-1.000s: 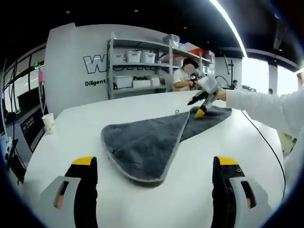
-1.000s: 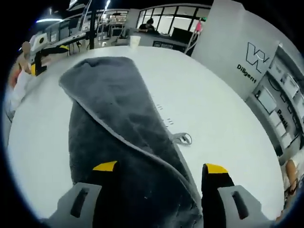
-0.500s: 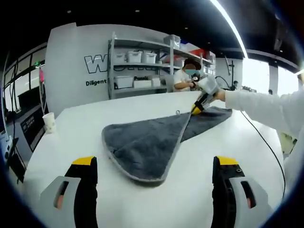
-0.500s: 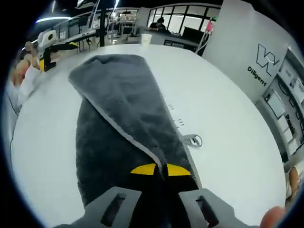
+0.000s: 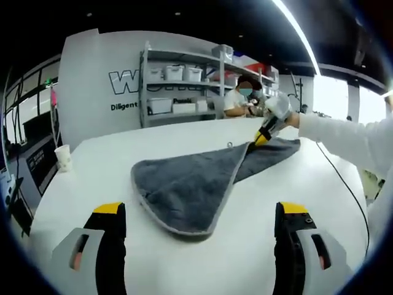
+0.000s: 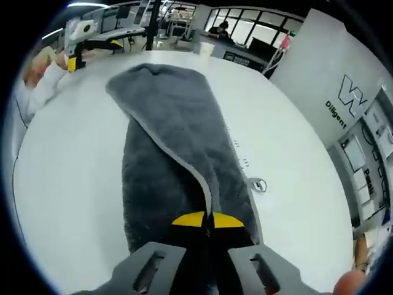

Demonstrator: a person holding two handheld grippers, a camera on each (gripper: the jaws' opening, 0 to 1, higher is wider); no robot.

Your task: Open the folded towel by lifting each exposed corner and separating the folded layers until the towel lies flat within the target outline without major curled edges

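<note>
Right now I see the grey towel (image 5: pixel 196 184) lying on the white tabletop (image 5: pixel 110 166), folded over itself so that the upper layer forms a rounded flap with a pale stitched edge. In the left gripper view it sits ahead of my left gripper (image 5: pixel 196 212), whose yellow-tipped fingers (image 5: pixel 109 209) stand wide apart above bare tabletop, near the towel's rounded fold but not touching it.

My right gripper (image 6: pixel 206 219) has its yellow fingertips pressed together on the towel's edge, pinching the pale hem where the upper layer's corner comes to a point. In the left gripper view that same gripper (image 5: pixel 263 136) shows at the far right end of the towel, held by a hand in a white sleeve (image 5: pixel 344 138), nipping the cloth beside the small hanging loop (image 5: pixel 229 145). From the right gripper view the towel (image 6: pixel 178 153) stretches away from the fingers toward the far end of the tabletop, the folded layer lying diagonally across the lower one, and the loop (image 6: pixel 258 184) rests on the tabletop just to the right of the towel.

Beyond the tabletop stand a paper cup (image 5: pixel 62 158), a shelving rack with white bins (image 5: pixel 184 80), and a person seated by it.
</note>
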